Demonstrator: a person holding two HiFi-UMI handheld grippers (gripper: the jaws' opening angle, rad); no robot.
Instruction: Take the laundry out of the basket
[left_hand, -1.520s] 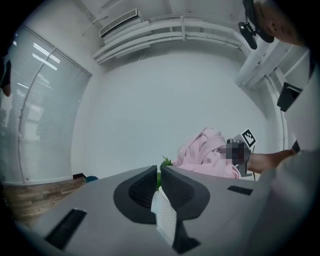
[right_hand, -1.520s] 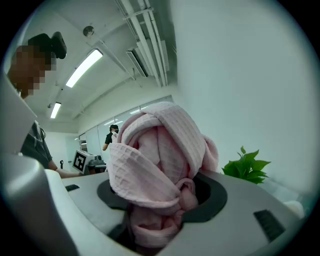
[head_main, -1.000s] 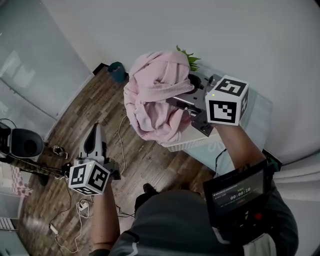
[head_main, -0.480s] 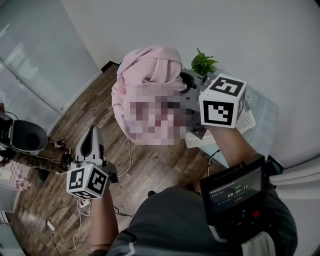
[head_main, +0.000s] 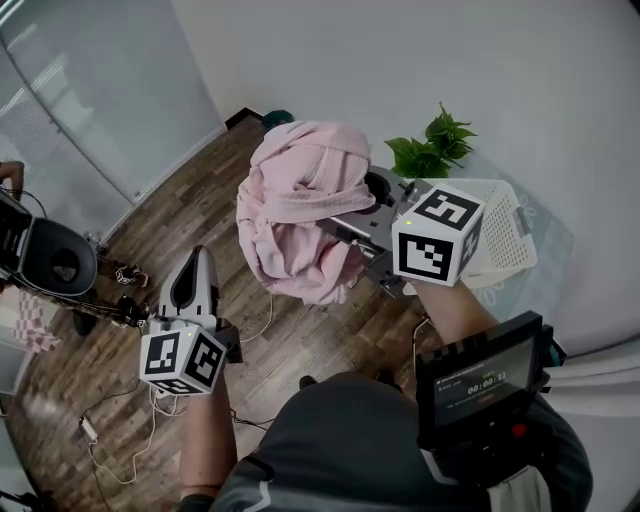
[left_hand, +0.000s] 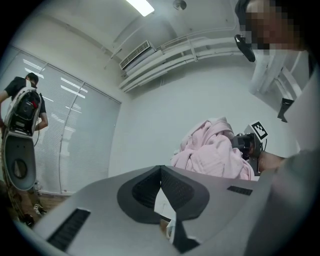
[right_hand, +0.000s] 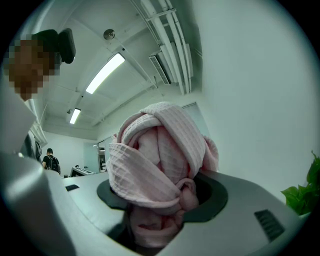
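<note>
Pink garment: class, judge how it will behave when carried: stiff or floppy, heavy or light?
Probably floppy: the pink garment bunches and droops below the right gripper. Likely light: one gripper holds it aloft. Its waffle weave looks unlikely to slip.

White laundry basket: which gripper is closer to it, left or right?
Right. The right gripper, shut on the pink garment, is right next to the white laundry basket. The left gripper is far off on the other side, over the wood floor.
</note>
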